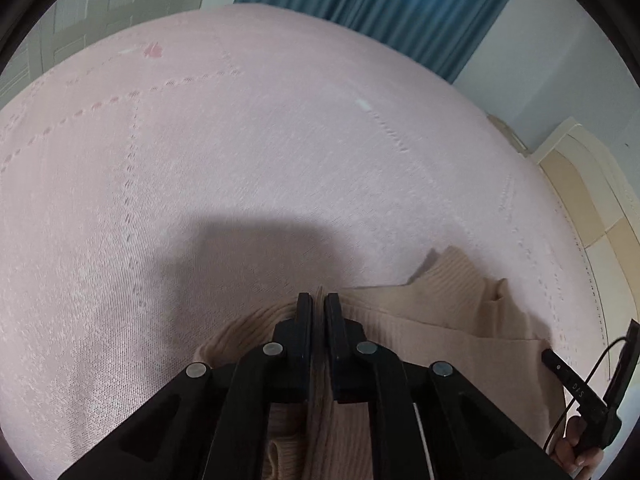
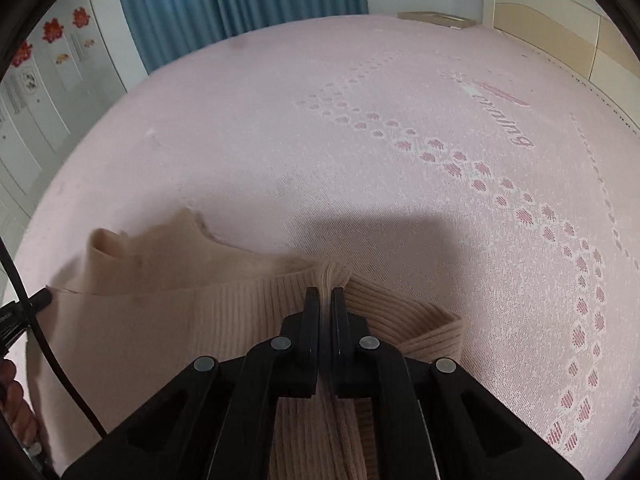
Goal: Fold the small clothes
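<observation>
Left hand-held gripper (image 1: 319, 304) at lower centre of the left wrist view, black fingers (image 1: 304, 312) nearly together, pinching a raised ridge of the beige ribbed sweater (image 1: 440, 344). Fabric visible in the narrow slit between the fingers and running down under the linkage. Right hand-held gripper (image 2: 326, 300) at lower centre of the right wrist view, closed in the same way on a bunched fold of the same sweater (image 2: 160, 320), with a small tuft of knit standing up just above the fingertips.

Sweater spread flat along the bottom of both views, on the pink bed cover (image 1: 280, 140). Ribbed collar part lifted and a little wrinkled, at right of centre in the left view and at middle left in the right view. A ribbed cuff or hem edge folded over at lower right of the right hand-held gripper.

Tip of the other hand-held gripper (image 1: 576, 388) at lower right edge of the left view, touching the sweater's edge, with a thin black cable (image 1: 588, 380) and part of a hand (image 1: 576, 448) below it. Same arrangement mirrored at lower left of the right view: dark tip (image 2: 38, 300), cable (image 2: 44, 340), fingers of a hand (image 2: 16, 404).

Dark shadow on the bed cover just above each gripper. Woven pink dot pattern (image 2: 520, 208) across the right side of the right view. Blue curtain (image 1: 380, 4) at top of both views, cream headboard (image 2: 552, 12) at upper right of the right view, white cabinet doors with red flower stickers (image 2: 52, 30) at upper left.
</observation>
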A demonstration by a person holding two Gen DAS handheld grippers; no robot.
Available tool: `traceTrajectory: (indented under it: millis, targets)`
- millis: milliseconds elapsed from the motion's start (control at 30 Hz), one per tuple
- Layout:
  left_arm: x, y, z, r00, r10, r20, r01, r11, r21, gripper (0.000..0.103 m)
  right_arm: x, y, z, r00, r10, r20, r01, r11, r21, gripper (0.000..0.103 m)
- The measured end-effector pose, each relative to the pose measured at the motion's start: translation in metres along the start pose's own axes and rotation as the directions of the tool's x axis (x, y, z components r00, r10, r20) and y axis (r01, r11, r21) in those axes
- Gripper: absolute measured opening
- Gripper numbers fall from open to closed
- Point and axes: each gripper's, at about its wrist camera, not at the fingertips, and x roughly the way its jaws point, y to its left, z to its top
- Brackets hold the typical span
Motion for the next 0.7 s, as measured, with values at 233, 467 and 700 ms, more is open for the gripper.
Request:
traceTrajectory:
  millis: [233, 467, 700]
  targets:
    - [0.001, 0.001, 0.001, 1.000, -0.009, -0.026, 0.009, 1.000, -0.001, 0.018, 0.003, -0.002, -0.002, 1.000, -0.025, -0.002, 0.025, 1.000, 0.018, 0.018]
    - [-0.015, 0.007, 0.000, 0.997, -0.074, -0.007, 0.074, 0.997, -0.032, 0.038, -0.029, 0.011, -0.006, 0.996, 0.010, 0.087, -0.009, 1.000, -0.009, 0.025]
    - [-0.038, 0.024, -0.002, 0.987, -0.150, 0.055, 0.154, 0.985, -0.073, 0.061, -0.064, 0.076, -0.049, 0.972, 0.229, 0.059, -0.223, 0.970, -0.093, 0.047]
